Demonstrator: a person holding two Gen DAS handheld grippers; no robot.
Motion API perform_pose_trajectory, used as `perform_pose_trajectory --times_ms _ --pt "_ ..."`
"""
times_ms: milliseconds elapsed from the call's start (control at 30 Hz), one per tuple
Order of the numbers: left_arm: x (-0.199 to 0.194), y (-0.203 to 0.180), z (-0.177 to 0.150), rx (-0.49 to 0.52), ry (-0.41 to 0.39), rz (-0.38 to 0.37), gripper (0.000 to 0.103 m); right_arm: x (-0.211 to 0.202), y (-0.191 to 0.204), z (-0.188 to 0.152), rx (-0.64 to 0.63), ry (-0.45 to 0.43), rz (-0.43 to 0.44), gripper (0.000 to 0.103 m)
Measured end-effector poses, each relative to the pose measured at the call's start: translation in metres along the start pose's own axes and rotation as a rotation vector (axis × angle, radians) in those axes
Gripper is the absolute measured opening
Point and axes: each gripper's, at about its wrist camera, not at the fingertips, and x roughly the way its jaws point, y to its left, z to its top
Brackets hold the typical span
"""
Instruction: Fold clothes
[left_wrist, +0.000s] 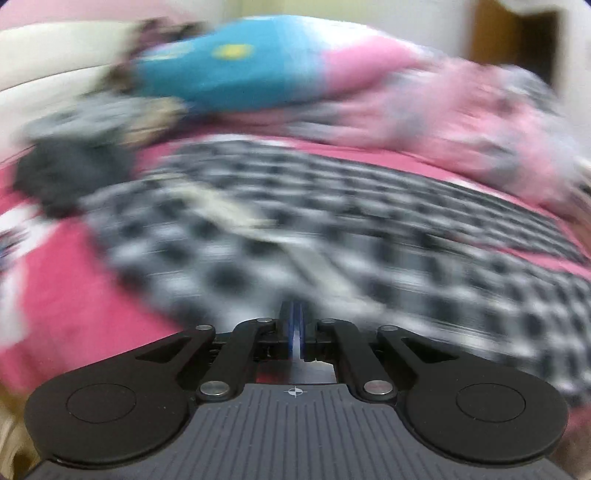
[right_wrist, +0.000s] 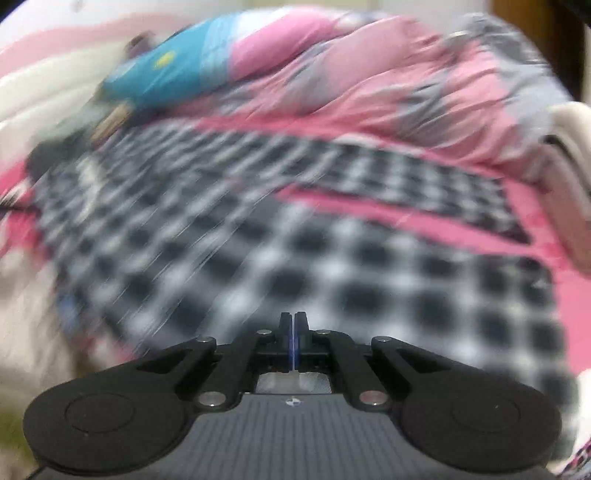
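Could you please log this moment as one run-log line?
left gripper: jaws shut | right gripper: jaws shut | checkered garment: spread on pink bed sheet | views motion-blurred

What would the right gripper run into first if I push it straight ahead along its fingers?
Most likely the black-and-white checked garment spread on the pink bedcover. The right gripper, jaws closed, points right at it. Motion blur hides the gap, so contact may already be very near.

Both views are badly blurred. A bed (left_wrist: 74, 314) with a pink sheet fills most of each. Behind it rises a pale wall (left_wrist: 424, 18), with a brown wooden door frame (left_wrist: 491, 29) at the far right around a dark opening.
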Motion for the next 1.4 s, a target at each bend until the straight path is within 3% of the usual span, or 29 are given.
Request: perform_pose_trajectory --times_ms 67,133,267,367,433,533,667,733,900,1000,1067,1133,1233,1267,1300,1400 --pt "0.007 -0.036 -0.004 0.087 0.048 -0.147 0.012 0.013 -0.006 -0.007 0.024 0.03 -0.034 0.001" --pt "0.013 -0.072 -0.011 0.177 0.089 -0.281 0.016 0.016 -0.008 -0.026 0.038 0.115 -0.048 0.001" --pt "0.018 -0.113 -0.029 0.293 0.123 -0.365 0.016 -0.01 -0.004 -0.053 0.074 0.188 -0.107 0.001" --pt "0.021 -0.119 -0.028 0.289 0.131 -0.404 0.016 -0.028 0.005 -0.045 0.097 0.098 -0.041 0.001" --pt "0.023 -0.121 -0.025 0.287 0.13 -0.396 0.016 -0.029 0.021 -0.039 0.047 0.022 0.032 0.001" --pt "0.02 -0.119 -0.023 0.282 0.128 -0.37 0.016 -0.005 0.051 -0.03 0.002 -0.003 0.141 0.001" --pt "0.015 -0.115 -0.035 0.271 0.165 -0.377 0.016 0.018 0.061 -0.049 -0.021 0.152 0.104 0.001" --pt "0.014 -0.113 -0.042 0.256 0.194 -0.378 0.016 0.01 0.065 -0.05 -0.021 0.163 0.163 0.001" --pt "0.015 -0.104 -0.047 0.188 0.238 -0.358 0.016 0.011 0.1 -0.025 -0.129 0.012 0.254 0.001" --pt "0.011 -0.09 -0.041 0.146 0.229 -0.321 0.016 0.045 0.108 -0.034 -0.132 0.156 0.31 0.001" --pt "0.008 -0.076 -0.039 0.112 0.226 -0.304 0.016 0.045 0.114 -0.042 -0.157 0.236 0.384 0.0" --pt "0.008 -0.065 -0.039 0.089 0.228 -0.28 0.016 0.035 0.124 -0.037 -0.21 0.192 0.362 0.0" --pt "0.01 -0.052 -0.038 0.059 0.234 -0.237 0.016 0.025 0.13 -0.01 -0.197 0.031 0.389 0.0" --pt "0.009 -0.049 -0.037 0.051 0.235 -0.229 0.016 0.029 0.132 -0.006 -0.201 0.015 0.392 0.0" --pt "0.009 -0.046 -0.036 0.046 0.233 -0.226 0.016 0.038 0.135 -0.005 -0.215 0.024 0.393 0.0" --pt "0.006 -0.038 -0.035 0.035 0.228 -0.214 0.016 0.069 0.147 -0.027 -0.246 0.173 0.45 0.0"
